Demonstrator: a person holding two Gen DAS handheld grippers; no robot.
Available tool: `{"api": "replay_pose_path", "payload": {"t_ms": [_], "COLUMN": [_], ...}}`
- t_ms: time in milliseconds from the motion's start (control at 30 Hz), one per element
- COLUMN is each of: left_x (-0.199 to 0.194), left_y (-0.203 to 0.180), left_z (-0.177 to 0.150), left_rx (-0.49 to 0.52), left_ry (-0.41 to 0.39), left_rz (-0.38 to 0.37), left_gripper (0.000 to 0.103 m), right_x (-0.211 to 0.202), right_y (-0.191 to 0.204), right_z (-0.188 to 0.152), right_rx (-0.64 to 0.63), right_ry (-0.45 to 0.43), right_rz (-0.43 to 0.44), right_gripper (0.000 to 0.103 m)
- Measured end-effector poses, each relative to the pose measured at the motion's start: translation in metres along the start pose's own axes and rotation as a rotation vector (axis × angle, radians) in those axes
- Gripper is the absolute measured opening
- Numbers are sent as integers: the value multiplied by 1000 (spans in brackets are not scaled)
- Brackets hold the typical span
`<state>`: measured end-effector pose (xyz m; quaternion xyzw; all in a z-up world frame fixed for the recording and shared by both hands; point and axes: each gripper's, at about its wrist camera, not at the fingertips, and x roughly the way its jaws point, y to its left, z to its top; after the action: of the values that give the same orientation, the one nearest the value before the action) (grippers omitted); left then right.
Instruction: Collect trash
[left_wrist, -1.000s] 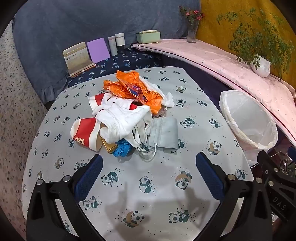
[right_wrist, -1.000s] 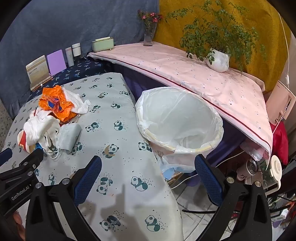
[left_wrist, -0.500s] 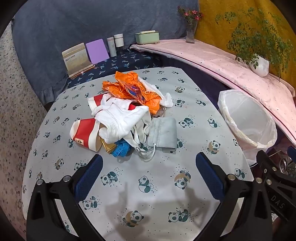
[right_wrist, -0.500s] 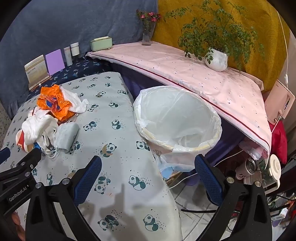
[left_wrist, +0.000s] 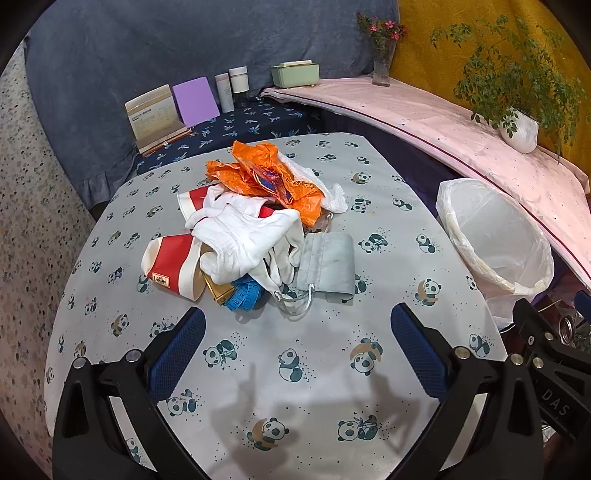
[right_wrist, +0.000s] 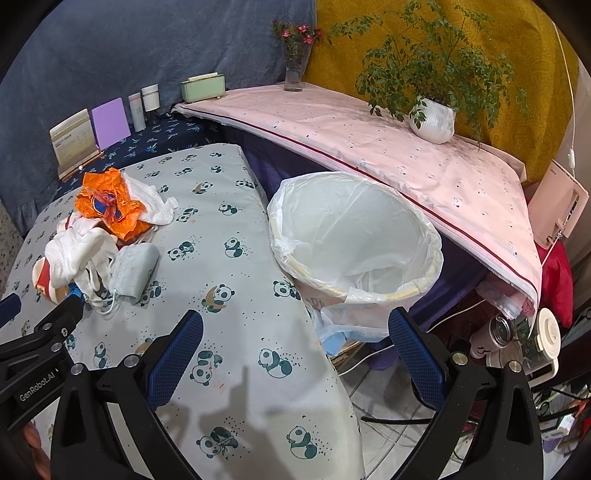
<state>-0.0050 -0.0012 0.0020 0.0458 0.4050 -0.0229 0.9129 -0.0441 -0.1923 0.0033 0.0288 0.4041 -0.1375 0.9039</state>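
Note:
A heap of trash lies on the panda-print table: an orange plastic bag, white cloth gloves, a grey face mask, red-and-white paper cups and a blue tape measure. My left gripper hovers open just short of the heap, nothing between its fingers. The same orange bag and mask show at the left in the right wrist view. My right gripper is open over the table's right edge, facing a bin lined with a white bag.
The lined bin stands off the table's right side. Behind are a pink-covered shelf with a potted plant and vase, plus cards, bottles and a green box. Clutter and cables lie on the floor at right.
Both views have shifted only slightly; the heap and bin sit a little lower and nearer in frame. Both grippers stay open and nothing has been picked up.

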Motion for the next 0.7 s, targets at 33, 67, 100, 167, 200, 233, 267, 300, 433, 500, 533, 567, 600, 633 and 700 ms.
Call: {"api": "replay_pose_path", "payload": {"t_ms": [33,67,100,167,200,233,267,300,433,500,533,567,600,633,700], "left_x": [0,0,0,0,0,0,0,0,0,0,0,0,0,1,1], "left_y": [0,0,0,0,1,2,2,2,2,3,3,3,3,3,3], "left_z": [0,0,0,0,0,0,0,0,0,0,0,0,0,0,0], "left_rx": [1,1,1,0,0,-1,-1,-1,0,-1,-2,-2,-2,-3,-5], "left_ry": [0,1,0,1,3,3,3,3,2,3,3,4,6,7,9], "left_rz": [0,0,0,0,-2,-2,-2,-3,-2,-4,-4,-4,-4,-2,-1], "left_gripper": [96,96,96,96,96,96,96,96,96,96,96,96,96,96,96], "right_x": [0,0,0,0,0,0,0,0,0,0,0,0,0,0,-1], "right_y": [0,-1,1,0,1,0,1,1,1,1,1,0,0,0,1], "right_z": [0,0,0,0,0,0,0,0,0,0,0,0,0,0,0], "right_rx": [0,-1,-2,-1,-1,-1,-1,-1,-2,-1,-2,-2,-2,-1,-3], "right_ry": [0,-1,-1,0,0,1,0,0,0,0,0,0,0,1,1], "right_rz": [1,0,-2,0,-1,-1,-1,-1,-1,-1,-1,-2,-2,-2,-3], "right_gripper": [96,96,96,96,96,96,96,96,96,96,96,96,96,96,96]}}
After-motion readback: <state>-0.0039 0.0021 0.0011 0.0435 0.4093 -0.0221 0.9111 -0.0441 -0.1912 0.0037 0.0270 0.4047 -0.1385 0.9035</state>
